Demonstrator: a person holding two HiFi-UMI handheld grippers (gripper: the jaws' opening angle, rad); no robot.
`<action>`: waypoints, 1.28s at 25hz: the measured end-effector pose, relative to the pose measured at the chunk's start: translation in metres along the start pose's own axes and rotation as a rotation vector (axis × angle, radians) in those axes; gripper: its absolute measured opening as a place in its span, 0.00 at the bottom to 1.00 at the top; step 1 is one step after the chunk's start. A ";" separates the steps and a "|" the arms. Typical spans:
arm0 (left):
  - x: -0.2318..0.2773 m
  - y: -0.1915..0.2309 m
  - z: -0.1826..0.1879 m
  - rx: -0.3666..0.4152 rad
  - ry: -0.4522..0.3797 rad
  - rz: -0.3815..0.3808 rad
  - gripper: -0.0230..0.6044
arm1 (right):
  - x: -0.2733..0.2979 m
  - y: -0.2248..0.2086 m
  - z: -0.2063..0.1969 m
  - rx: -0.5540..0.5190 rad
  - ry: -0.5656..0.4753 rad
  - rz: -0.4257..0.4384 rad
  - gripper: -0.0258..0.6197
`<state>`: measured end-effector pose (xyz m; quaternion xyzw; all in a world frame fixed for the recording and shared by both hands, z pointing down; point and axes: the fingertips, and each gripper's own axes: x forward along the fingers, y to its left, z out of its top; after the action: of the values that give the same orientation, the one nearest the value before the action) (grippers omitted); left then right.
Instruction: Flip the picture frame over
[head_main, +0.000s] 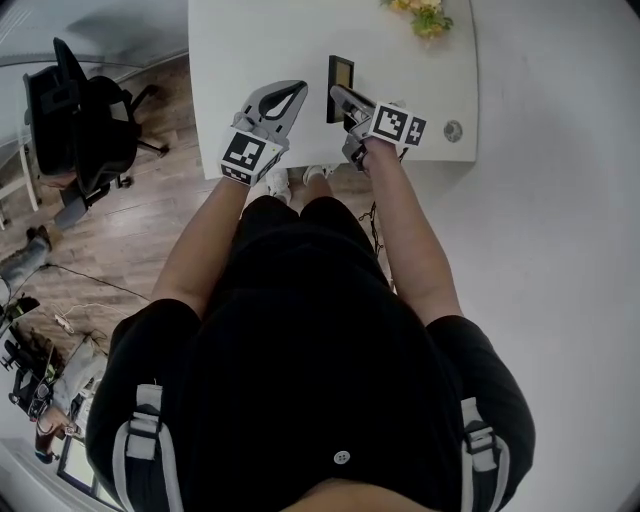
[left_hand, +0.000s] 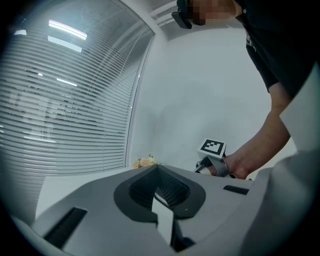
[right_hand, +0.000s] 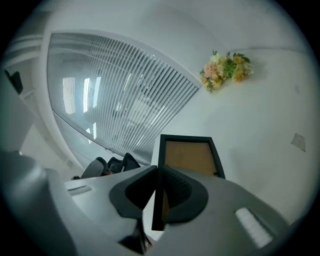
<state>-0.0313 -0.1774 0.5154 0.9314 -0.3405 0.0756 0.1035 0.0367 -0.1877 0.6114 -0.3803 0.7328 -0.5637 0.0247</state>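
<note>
Frame (head_main: 340, 80) shows at the upper centre of the head view, up on edge over the white table (head_main: 250, 50). It has a thin black border round a plain brown panel. Your right gripper (right_hand: 156, 172) is clamped on its near edge, with the border pinched between the pads. Your left gripper (head_main: 297, 90) hangs just left of it, jaws together on nothing. Each gripper bears a black-and-white square marker (head_main: 397, 124). Flowers (head_main: 425, 15) lie at the top edge.

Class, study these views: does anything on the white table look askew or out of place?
The picture frame is tipped up on edge instead of lying flat, pinched in the right gripper. Nothing else looks odd.
</note>
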 end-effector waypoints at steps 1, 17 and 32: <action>-0.001 0.000 -0.002 -0.001 0.007 0.000 0.05 | 0.001 0.001 -0.002 0.022 0.002 0.028 0.12; 0.001 -0.008 -0.015 -0.026 0.006 0.021 0.05 | -0.009 -0.017 -0.019 0.345 0.003 0.398 0.12; -0.004 0.002 -0.019 -0.045 0.006 0.024 0.05 | -0.008 -0.029 -0.017 0.362 -0.014 0.451 0.13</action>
<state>-0.0373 -0.1718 0.5329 0.9245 -0.3530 0.0718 0.1244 0.0497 -0.1713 0.6393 -0.2009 0.6861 -0.6630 0.2221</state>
